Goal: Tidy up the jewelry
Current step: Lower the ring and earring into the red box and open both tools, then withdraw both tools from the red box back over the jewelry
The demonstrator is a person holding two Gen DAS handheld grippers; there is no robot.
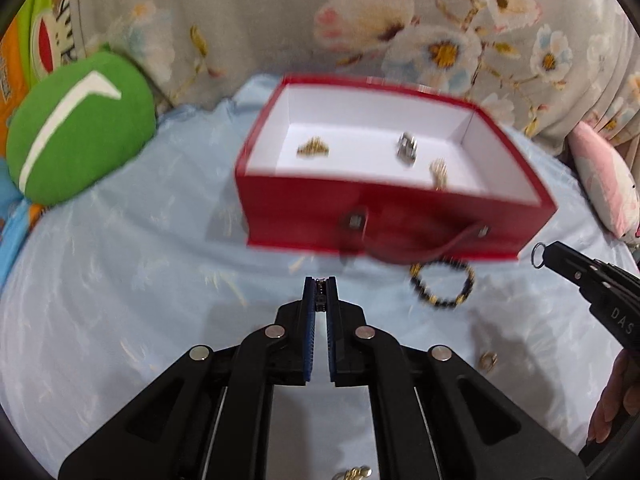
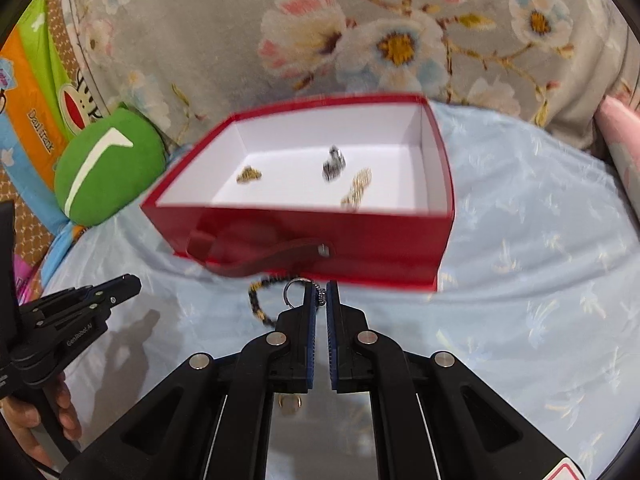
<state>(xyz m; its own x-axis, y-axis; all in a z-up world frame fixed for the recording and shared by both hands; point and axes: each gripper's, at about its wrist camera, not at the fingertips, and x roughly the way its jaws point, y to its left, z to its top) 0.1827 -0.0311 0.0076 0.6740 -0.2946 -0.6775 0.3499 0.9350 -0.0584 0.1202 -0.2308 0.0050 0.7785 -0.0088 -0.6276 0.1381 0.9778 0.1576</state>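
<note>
An open red box (image 1: 304,216) with a white inside lies on the pale blue cloth. In it are a gold piece (image 1: 313,148), a silver piece (image 1: 407,146) and a second gold piece (image 1: 439,170). My left gripper (image 1: 320,286) hovers in front of the box, shut on a small dark piece of jewelry (image 1: 320,298) pinched at its tips. My right gripper (image 2: 320,286) is shut on a silver ring (image 2: 294,290) with a short dark chain. The ring (image 1: 539,255) sticks out of its tips. A black-and-gold bead bracelet (image 1: 442,284) lies by the box's strap.
A gold ring (image 1: 489,360) and another gold piece (image 1: 354,473) lie on the cloth near me. A green cushion (image 1: 80,128) sits at the left and a pink pillow (image 1: 608,180) at the right. Floral fabric (image 1: 360,20) rises behind the box. A hand (image 2: 60,408) holds the left gripper.
</note>
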